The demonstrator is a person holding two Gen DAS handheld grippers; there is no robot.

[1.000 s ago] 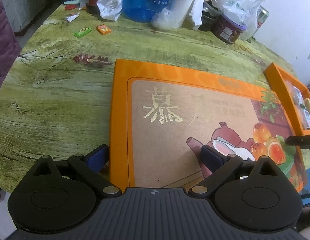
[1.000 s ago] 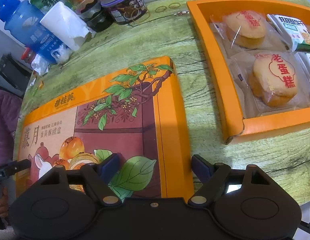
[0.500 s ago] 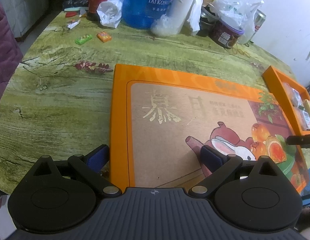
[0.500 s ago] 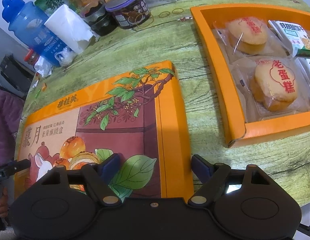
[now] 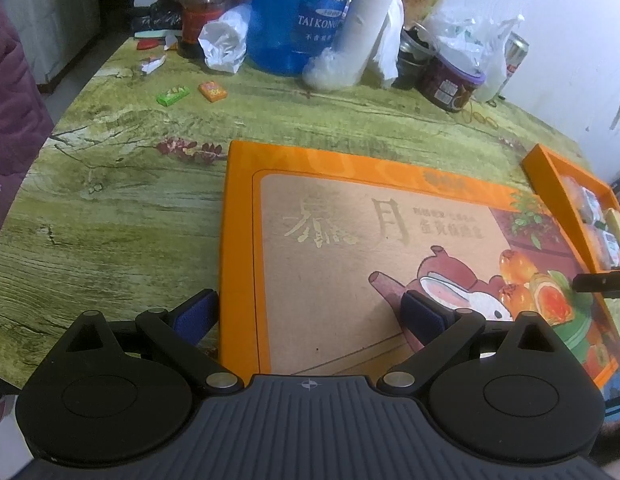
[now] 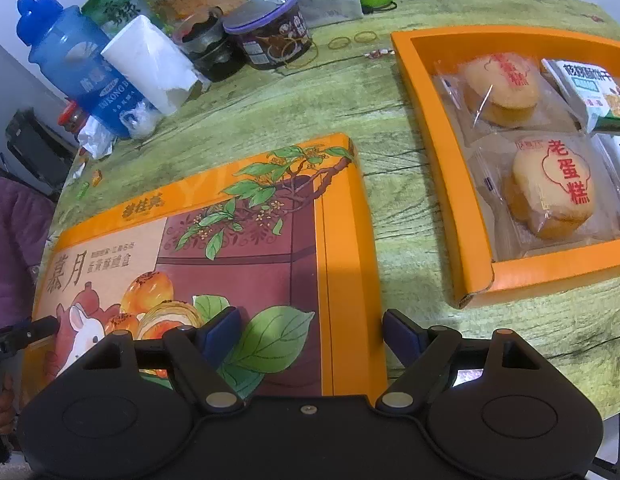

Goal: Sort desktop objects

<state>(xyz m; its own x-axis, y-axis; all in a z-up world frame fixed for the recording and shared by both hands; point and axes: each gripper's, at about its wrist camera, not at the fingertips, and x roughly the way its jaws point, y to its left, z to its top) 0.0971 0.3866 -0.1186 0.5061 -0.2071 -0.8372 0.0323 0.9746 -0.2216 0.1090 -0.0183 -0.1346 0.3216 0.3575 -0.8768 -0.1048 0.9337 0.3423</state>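
- Orange cardboard makes the lid (image 5: 245, 264) (image 6: 346, 240), which lies flat on the green table (image 5: 109, 200) (image 6: 410, 208); all places below are given from this lid.
- Left gripper (image 5: 310, 312) hangs over the lid's left edge with its jaws wide apart: one blue pad (image 5: 195, 312) is just outside the edge, over the table, the other pad (image 5: 422, 316) is over the printed picture. I cannot tell if the pads touch the lid; nothing is squeezed.
- Right gripper (image 6: 310, 336) stands the same way at the lid's right edge, jaws apart, one pad (image 6: 225, 332) above the printed leaf and one pad (image 6: 402, 336) just past the edge. It grips nothing.
- To the right of the lid, apart from it, sits the open orange box (image 6: 442, 148) (image 5: 542, 176) with wrapped cakes (image 6: 550, 188) inside.
- Behind the lid (at the far side of the table) stand a blue bottle (image 5: 297, 12) (image 6: 73, 64), a white paper roll (image 5: 362, 28) (image 6: 149, 64) and a dark tub (image 5: 450, 84) (image 6: 269, 36).
- Two small candies (image 5: 193, 92) lie far left behind the lid.
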